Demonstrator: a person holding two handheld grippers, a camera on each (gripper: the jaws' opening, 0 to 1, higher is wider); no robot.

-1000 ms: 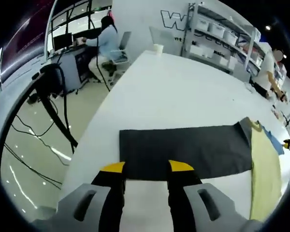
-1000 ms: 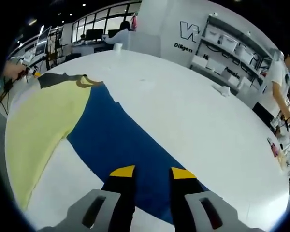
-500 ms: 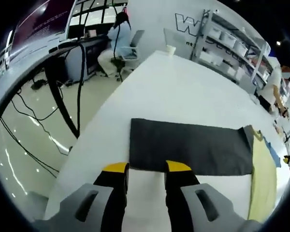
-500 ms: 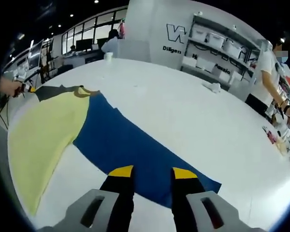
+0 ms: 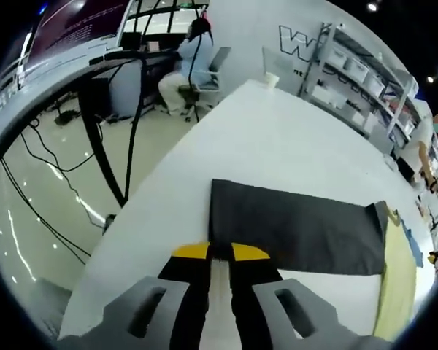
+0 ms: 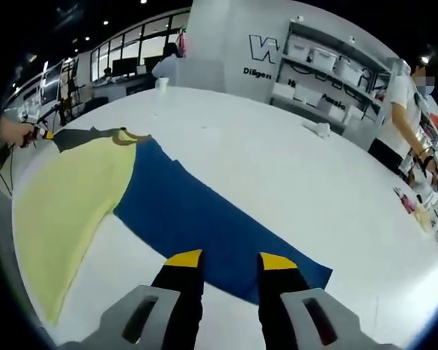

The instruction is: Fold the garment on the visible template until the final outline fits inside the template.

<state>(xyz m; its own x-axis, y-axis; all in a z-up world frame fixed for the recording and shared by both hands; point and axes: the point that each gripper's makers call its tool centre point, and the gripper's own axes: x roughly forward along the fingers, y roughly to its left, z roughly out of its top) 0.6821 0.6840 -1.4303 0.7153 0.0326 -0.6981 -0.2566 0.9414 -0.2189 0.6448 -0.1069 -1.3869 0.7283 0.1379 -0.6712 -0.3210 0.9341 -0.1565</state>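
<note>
In the left gripper view, the left gripper [image 5: 220, 251] sits lowest, its yellow-tipped black jaws drawn nearly together at the near edge of the dark grey sleeve [image 5: 296, 227]; whether cloth is pinched between them I cannot tell. The sleeve is a flat, matte, long rectangle of soft fabric lying smooth on the glossy white table [image 5: 277, 138]. Its long axis runs from the gripper's end toward the pale yellow body [image 5: 396, 284] of the garment at the right edge of that view. Beyond the table's far end stand a paper cup [image 5: 271, 79], metal shelving with white bins [image 5: 358, 73] and a seated person at a desk [image 5: 193, 58].

In the right gripper view, the right gripper [image 6: 230, 257] has its jaws apart, their yellow tips over the near edge of the blue sleeve [image 6: 197, 219] and not closed on it. This sleeve is a long, flat, tapering band, running from its squared cuff end [image 6: 317, 275] just right of the gripper away to the yellow body [image 6: 66, 208], which spreads broad and smooth on the left. The dark collar [image 6: 120, 135] lies at the garment's far end, with the grey sleeve showing beside it. Farther off, a crumpled white item [image 6: 317, 130] rests on the table, and a standing person [image 6: 412, 109] is at the right.
</note>
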